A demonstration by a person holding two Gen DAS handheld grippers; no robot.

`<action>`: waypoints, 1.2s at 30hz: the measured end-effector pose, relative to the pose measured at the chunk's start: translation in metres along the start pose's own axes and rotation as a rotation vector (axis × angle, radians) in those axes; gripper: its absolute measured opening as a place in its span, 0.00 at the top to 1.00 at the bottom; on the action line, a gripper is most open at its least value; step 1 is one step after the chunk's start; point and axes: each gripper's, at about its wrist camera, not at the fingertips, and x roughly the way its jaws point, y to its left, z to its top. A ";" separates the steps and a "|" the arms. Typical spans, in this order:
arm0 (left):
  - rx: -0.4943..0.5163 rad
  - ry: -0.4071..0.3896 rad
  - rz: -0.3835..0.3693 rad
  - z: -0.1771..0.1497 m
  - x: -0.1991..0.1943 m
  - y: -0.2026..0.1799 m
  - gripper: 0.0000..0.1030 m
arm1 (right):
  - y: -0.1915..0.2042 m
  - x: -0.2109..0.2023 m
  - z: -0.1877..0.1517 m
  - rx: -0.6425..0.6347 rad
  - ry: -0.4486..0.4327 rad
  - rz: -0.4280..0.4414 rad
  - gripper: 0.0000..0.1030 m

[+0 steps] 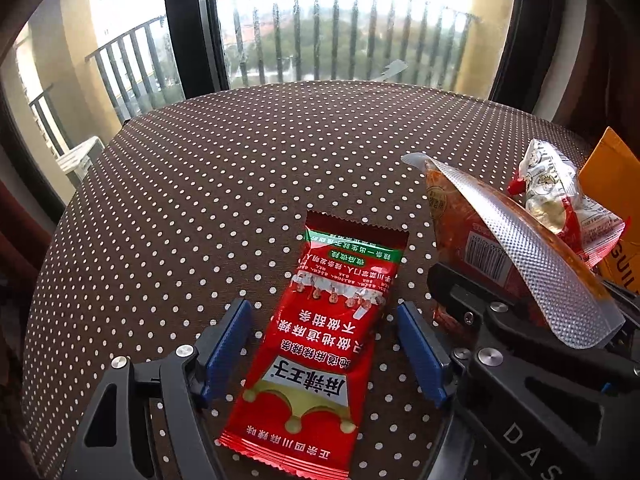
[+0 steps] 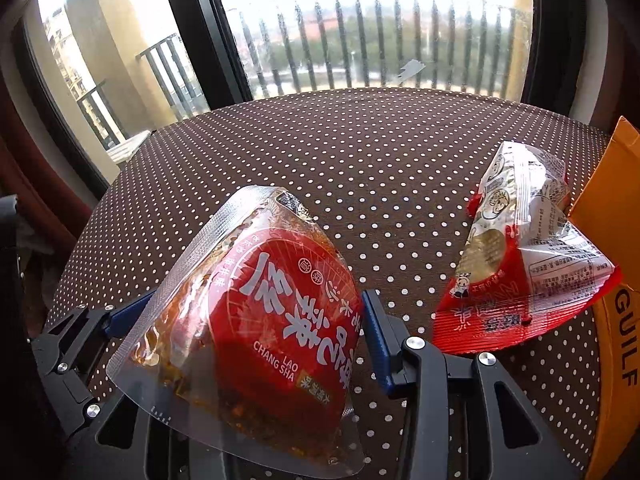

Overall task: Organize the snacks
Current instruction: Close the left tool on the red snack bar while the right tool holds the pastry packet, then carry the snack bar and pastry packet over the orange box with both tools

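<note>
A: Where does the left gripper (image 1: 324,344) stand?

B: Its blue pads (image 1: 228,344) sit wide apart, one on each side of a long red snack packet (image 1: 320,344). The packet lies flat on the brown polka-dot tablecloth (image 1: 240,160), running lengthwise away between the pads, and neither pad touches it.

A: And the right gripper (image 2: 256,320)?

B: It is clamped on a red "Lao Chang Sha" pouch (image 2: 272,312) with clear, crimped edges. The pouch is tilted up off the cloth, one pad on each side of it. From the left wrist view that same pouch (image 1: 500,248) appears just to the right of the left gripper.

A: Anything else nearby?

B: A red-and-white snack packet (image 2: 520,264) lies ahead and to the right of the right gripper. It leans against an orange cardboard box (image 2: 612,240) at the far right. A window with balcony railings (image 2: 360,40) stands beyond the table.
</note>
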 end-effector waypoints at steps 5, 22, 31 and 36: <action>0.000 -0.018 -0.020 -0.005 -0.006 -0.004 0.46 | 0.002 0.001 0.000 -0.005 -0.006 -0.016 0.56; -0.042 -0.015 -0.007 -0.027 -0.032 -0.024 0.62 | -0.010 -0.016 -0.013 -0.001 0.008 -0.026 0.56; -0.049 -0.092 0.021 -0.042 -0.080 -0.052 0.63 | -0.014 -0.051 -0.022 -0.032 -0.051 -0.027 0.56; -0.056 -0.137 0.029 -0.039 -0.108 -0.065 0.63 | -0.017 -0.074 -0.018 -0.049 -0.093 -0.018 0.56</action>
